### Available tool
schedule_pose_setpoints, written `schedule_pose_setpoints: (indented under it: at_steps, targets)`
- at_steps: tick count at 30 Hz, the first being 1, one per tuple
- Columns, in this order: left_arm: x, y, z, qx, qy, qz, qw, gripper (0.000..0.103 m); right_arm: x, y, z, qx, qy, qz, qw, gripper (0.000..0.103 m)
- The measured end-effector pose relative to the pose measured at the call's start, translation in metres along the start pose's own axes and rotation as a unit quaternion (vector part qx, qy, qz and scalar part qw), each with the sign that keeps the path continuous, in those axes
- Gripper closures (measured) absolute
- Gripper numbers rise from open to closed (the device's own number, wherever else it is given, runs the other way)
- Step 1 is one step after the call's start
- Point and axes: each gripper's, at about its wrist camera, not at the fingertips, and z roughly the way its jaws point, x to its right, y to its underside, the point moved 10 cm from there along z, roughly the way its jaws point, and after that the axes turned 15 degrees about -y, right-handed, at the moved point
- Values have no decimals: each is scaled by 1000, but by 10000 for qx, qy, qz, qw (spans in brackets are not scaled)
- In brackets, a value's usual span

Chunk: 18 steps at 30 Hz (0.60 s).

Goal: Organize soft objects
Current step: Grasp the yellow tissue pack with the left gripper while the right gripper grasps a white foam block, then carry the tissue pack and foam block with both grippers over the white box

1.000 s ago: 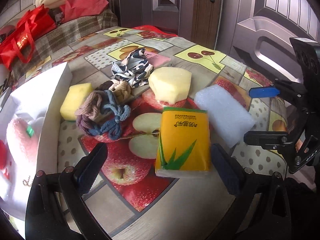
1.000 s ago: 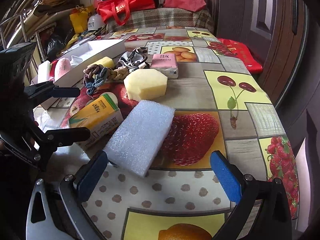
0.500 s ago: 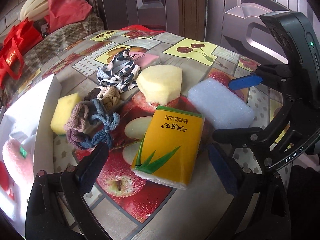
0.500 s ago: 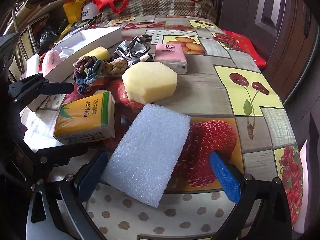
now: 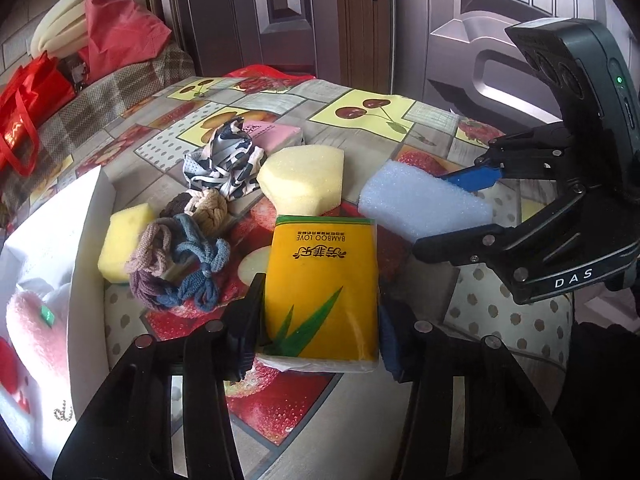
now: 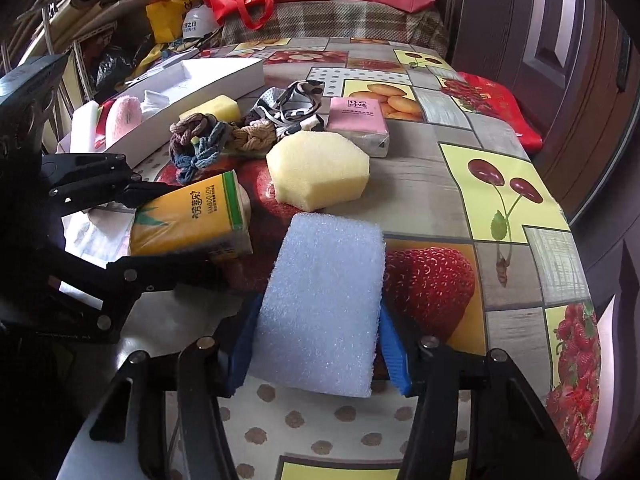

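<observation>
Two grips are forming at once. Farthest left, the white box point(image 5: 86, 216) stands open with a pink plush toy point(image 5: 30, 328) already inside, which suggests it is where the soft things go. Just beside its wall lie a small yellow sponge point(image 5: 120, 236) and a tangle of knotted hair ties point(image 5: 180, 268).

Next comes the left gripper point(image 5: 320, 324), its jaws closing on the yellow tissue pack point(image 5: 324, 280); the pads meet the pack's long sides near its close end. That hold sits far back, so the pack may sag forward when lifted. Squeeze only until the wrapper dimples, then raise it level before swinging toward the box.

Behind it rest the pale hexagonal sponge point(image 5: 304, 180), a patterned cloth point(image 5: 224, 160) and a pink tissue pack point(image 5: 272, 134), all untouched.

To the right, the right gripper point(image 6: 316, 348) is closing too, its blue pads pressing the near end of the white foam block point(image 6: 324, 300), which lies on the fruit-print tablecloth point(image 6: 500, 184). Foam gives easily, so a firm, even pinch matters more than force. Lift one hand ahead of the other, since the two tools stand close together.
</observation>
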Motion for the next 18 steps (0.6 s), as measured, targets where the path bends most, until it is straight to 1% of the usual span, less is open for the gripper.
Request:
schedule_pose_setpoints:
  at_steps: [1, 3, 4, 6, 7, 8, 9, 10, 11, 12, 13, 14, 15, 16, 18]
  targets:
    - [-6, -1, -9, 199, -2, -110, 9997, 54, 0, -4, -5, 129, 6, 6, 9999, 48]
    - [-25, -6, -30, 673, -135, -442, 9967, 54, 0, -20, -20, 584, -57, 75, 9982, 48]
    - [-36, -6, -39, 878, -243, -613, 9939, 54, -1, -31, -29, 883, -91, 117, 9960, 48]
    - [-59, -6, -57, 1279, -496, -993, 9856, 54, -1, -52, -47, 1481, -113, 179, 9887, 48]
    - [-73, -5, -64, 1435, -743, -1179, 9798, 54, -1, -62, -56, 1825, -102, 183, 9830, 48]
    - [-89, -3, -71, 1561, -1083, -1375, 9721, 54, 0, -71, -63, 2097, -32, 171, 9776, 48]
    - [-108, 0, -77, 1663, -1480, -1588, 9619, 54, 2, -80, -69, 2371, 70, 153, 9713, 48]
    - [-125, 4, -82, 1731, -1817, -1770, 9517, 54, 7, -86, -77, 2716, 237, 143, 9620, 47]
    - [-139, 8, -85, 1748, -2034, -1915, 9442, 54, 13, -90, -84, 3012, 476, 140, 9523, 47]
    - [-150, 13, -86, 1704, -2170, -2036, 9394, 54, 20, -93, -86, 3196, 704, 142, 9448, 47]
    - [-160, 20, -85, 1628, -2255, -2169, 9357, 54, 25, -94, -84, 3288, 831, 164, 9406, 47]
    - [-168, 26, -84, 1565, -2270, -2284, 9337, 54, 30, -94, -77, 3287, 839, 225, 9404, 47]
    - [-174, 30, -84, 1522, -2285, -2350, 9324, 54, 33, -93, -66, 3177, 759, 306, 9447, 47]
    - [-177, 32, -83, 1512, -2297, -2364, 9319, 54, 35, -93, -56, 2952, 649, 382, 9525, 47]
    - [-179, 34, -84, 1525, -2335, -2335, 9315, 54, 29, -94, -61, 3060, 533, 321, 9500, 47]
